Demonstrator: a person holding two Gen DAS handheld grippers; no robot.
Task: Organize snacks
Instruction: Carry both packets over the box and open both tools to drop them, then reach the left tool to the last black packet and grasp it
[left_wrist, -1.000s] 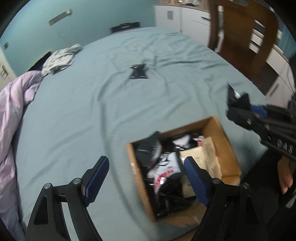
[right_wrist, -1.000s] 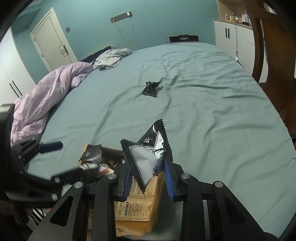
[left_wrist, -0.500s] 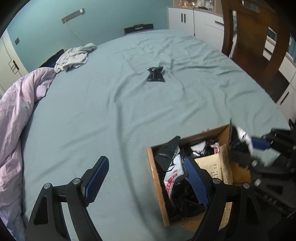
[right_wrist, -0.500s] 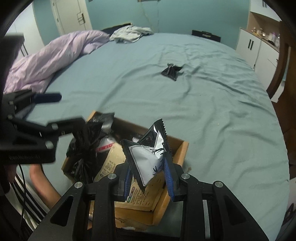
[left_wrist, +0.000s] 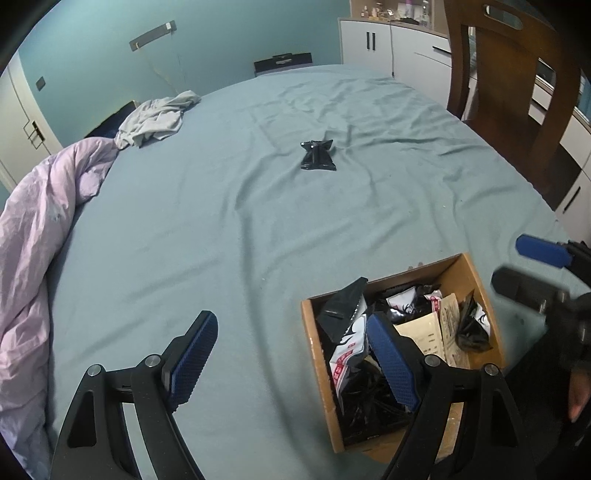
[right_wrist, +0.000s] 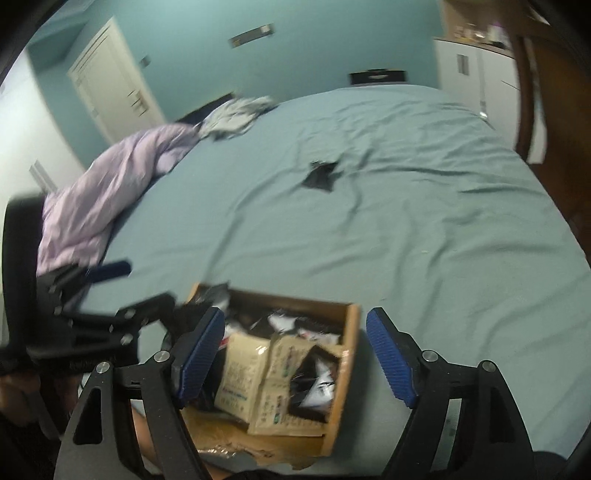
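A cardboard box (left_wrist: 318, 354) (right_wrist: 348, 354) sits at the near edge of the teal bed, full of black, white and tan snack packets. A black-and-white packet (left_wrist: 473, 325) (right_wrist: 318, 386) lies at the box's right side. My right gripper (right_wrist: 295, 314) hovers over the box; its jaws are opening and nothing is between them. My left gripper (left_wrist: 290, 321) is open and holds nothing, with its right finger over the box's left part. One black packet (left_wrist: 317, 160) (right_wrist: 320, 176) lies alone in the middle of the bed.
A purple duvet (left_wrist: 40, 236) is bunched along the bed's left side, with a grey cloth (left_wrist: 155, 122) behind it. A wooden chair (left_wrist: 517, 85) and white cabinets (left_wrist: 384, 48) stand at the right. The bed sheet (left_wrist: 221, 229) is wrinkled.
My right gripper has opened and let go of the black-and-white packet, which now lies in the box. The left gripper stays open.
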